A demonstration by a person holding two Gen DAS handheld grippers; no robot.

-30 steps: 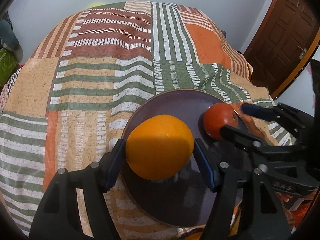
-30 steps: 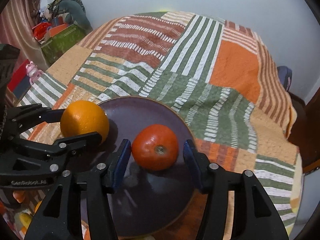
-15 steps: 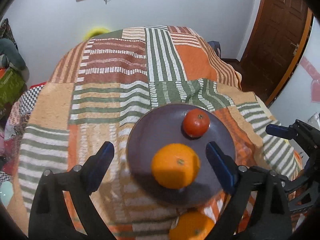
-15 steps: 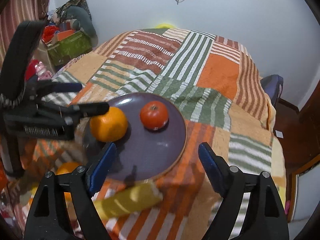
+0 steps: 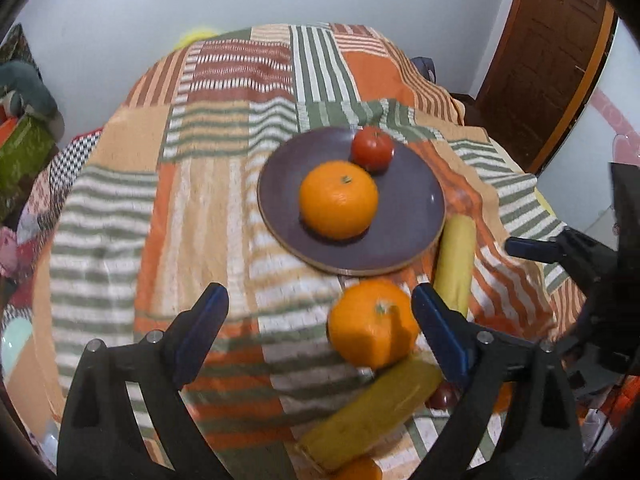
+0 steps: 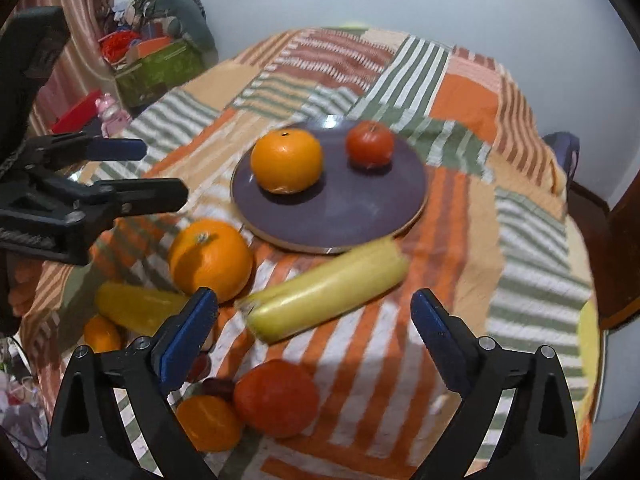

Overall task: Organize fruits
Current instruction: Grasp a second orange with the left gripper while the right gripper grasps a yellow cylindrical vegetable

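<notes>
two fruits, orange (image 5: 338,199) and tomato (image 5: 372,153), now sit released on the plate (image 5: 416,216) mid-frame; both grippers (image 5: 320,336) (image 6: 314,334) have just opened, empty, pulled back toward remaining fruit.

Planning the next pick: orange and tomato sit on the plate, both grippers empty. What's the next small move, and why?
Probably lower the left gripper onto the loose orange just off the plate. Its jaws have just been opening, with nothing pressed between them, the orange sits by its right finger, and the plate has room beside the placed orange.
</notes>
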